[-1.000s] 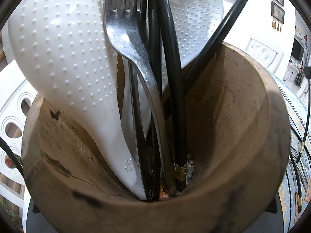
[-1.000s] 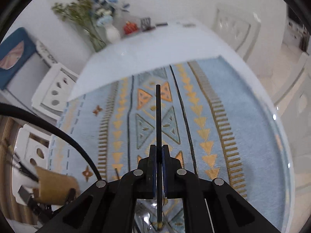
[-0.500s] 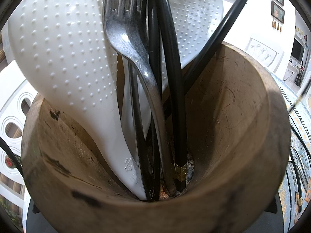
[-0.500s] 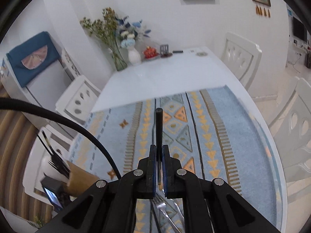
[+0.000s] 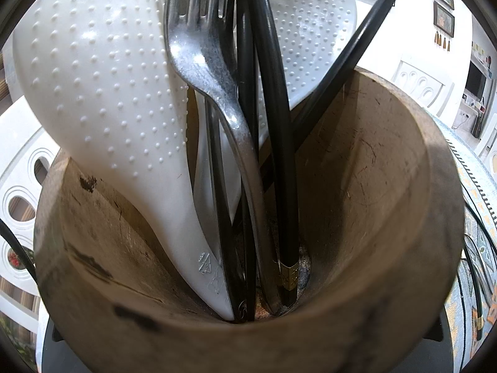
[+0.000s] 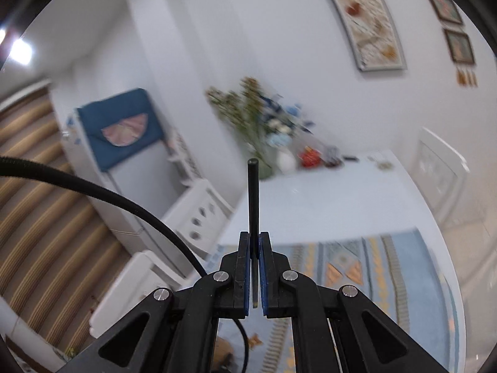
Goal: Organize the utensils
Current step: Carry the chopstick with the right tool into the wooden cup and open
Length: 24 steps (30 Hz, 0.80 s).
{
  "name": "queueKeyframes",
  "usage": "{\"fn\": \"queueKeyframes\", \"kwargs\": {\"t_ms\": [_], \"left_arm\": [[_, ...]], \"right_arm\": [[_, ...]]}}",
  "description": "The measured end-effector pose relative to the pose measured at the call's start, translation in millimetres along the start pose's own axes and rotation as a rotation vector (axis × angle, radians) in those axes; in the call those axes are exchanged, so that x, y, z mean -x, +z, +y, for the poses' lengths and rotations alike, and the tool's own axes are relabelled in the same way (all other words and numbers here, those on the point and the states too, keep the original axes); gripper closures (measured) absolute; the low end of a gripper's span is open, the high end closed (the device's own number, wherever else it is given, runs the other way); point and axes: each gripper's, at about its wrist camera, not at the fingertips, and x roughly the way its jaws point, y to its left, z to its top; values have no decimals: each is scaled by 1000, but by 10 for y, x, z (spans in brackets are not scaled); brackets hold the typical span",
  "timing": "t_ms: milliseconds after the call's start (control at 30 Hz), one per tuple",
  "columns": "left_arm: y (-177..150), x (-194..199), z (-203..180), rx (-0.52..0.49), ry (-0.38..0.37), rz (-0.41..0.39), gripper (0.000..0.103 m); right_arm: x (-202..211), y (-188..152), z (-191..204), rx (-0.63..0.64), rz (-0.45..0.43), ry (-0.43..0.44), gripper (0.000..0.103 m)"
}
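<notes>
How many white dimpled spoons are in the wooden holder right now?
2: one white dimpled spoon leans at the left of the wooden holder, the other behind the black handles. More may be hidden.

embossed triangular mark near white rice paddle handle end, characters unreadable
</notes>
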Motion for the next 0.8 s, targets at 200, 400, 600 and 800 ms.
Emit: {"fn": "queueKeyframes", "kwargs": {"t_ms": [200, 400, 600, 800], "left_arm": [[1, -5, 1, 0, 0, 0, 6], [0, 1, -2, 0, 0, 0, 6], [0, 2, -3, 0, -1, 0, 6], [4, -11, 7, 5, -7, -1, 6]], "right_arm": [[-12, 150, 397, 63, -36, 115, 98], [-116, 69, 676, 109, -2, 189, 98], [-348, -134, 849, 130, 77, 232, 98], [-582, -317, 943, 150, 150, 249, 98]]}}
